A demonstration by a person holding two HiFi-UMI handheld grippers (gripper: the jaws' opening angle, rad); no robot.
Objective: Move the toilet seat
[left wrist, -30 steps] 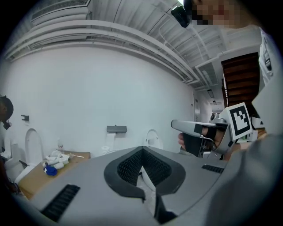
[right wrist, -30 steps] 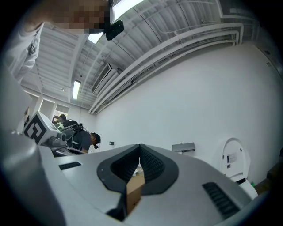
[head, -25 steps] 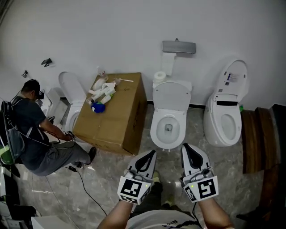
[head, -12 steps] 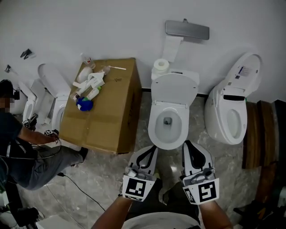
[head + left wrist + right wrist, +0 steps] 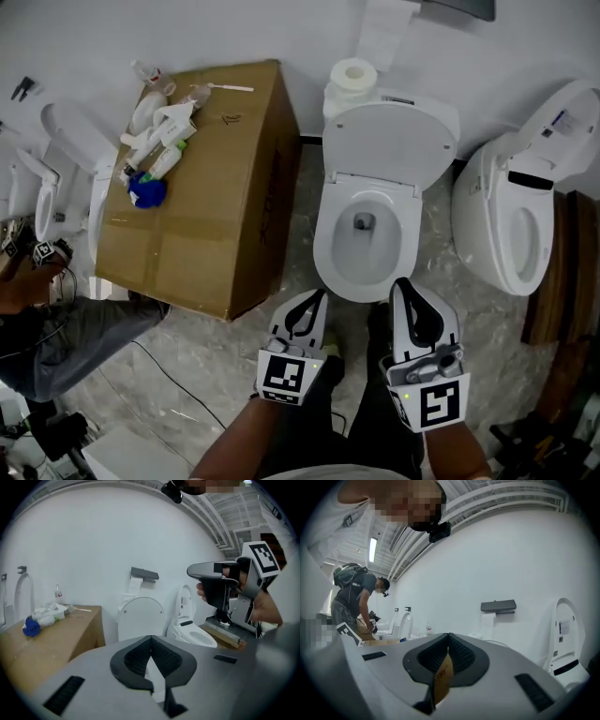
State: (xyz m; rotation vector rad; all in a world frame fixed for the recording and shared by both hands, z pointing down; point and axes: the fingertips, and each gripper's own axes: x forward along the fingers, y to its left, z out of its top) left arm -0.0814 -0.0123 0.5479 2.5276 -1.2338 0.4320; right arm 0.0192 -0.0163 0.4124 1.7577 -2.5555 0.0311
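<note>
**Both grippers closed and empty, short of the toilet bowl**

I am looking down at the white toilet (image 5: 364, 272) in the middle of the row, against the wall. Its lid (image 5: 389, 141) is standing up and leaning back toward the cistern. The toilet seat (image 5: 325, 239) seems to be lying flat on the bowl rim, though I cannot tell for sure from here.

The left gripper (image 5: 314, 298) and the right gripper (image 5: 406, 289) are hanging side by side over the grey stone floor (image 5: 216, 375), just in front of the bowl's front edge. Both are pointing toward it without touching it. The left one is lining up with the bowl's left front curve and the right one with its right front curve.

In each gripper view the ribbed pads are pressing together at the tips, with nothing pinched between them.

A cardboard box (image 5: 202, 178) carrying bottles is sitting just left of the toilet. A toilet paper roll (image 5: 353, 75) is standing on the cistern. A second toilet (image 5: 511, 216) is standing to the right.
</note>
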